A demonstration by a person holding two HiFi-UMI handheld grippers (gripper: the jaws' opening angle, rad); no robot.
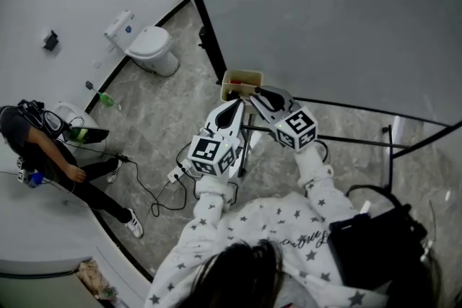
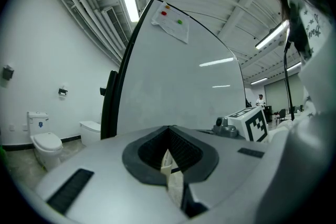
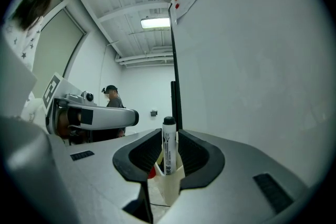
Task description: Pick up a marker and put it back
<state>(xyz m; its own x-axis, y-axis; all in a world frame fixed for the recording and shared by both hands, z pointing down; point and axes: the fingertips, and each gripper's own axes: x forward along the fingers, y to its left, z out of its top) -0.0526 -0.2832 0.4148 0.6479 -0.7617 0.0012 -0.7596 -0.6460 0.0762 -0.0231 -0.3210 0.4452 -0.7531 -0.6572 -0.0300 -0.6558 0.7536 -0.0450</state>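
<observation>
A white marker with a black cap stands upright between the jaws of my right gripper, which is shut on its barrel. Its lower end sits in a cream holder just under the jaws. In the head view both grippers meet at this beige holder, fixed at the whiteboard's lower corner. My left gripper comes in from the left. In its own view the left gripper has its jaws nearly together, pinching the holder's cream wall. The right gripper reaches in from the right.
A large whiteboard on a black stand fills the right. A toilet stands at the back left. Another person crouches at the left wall, and a cable runs across the floor. A black bag hangs at my right side.
</observation>
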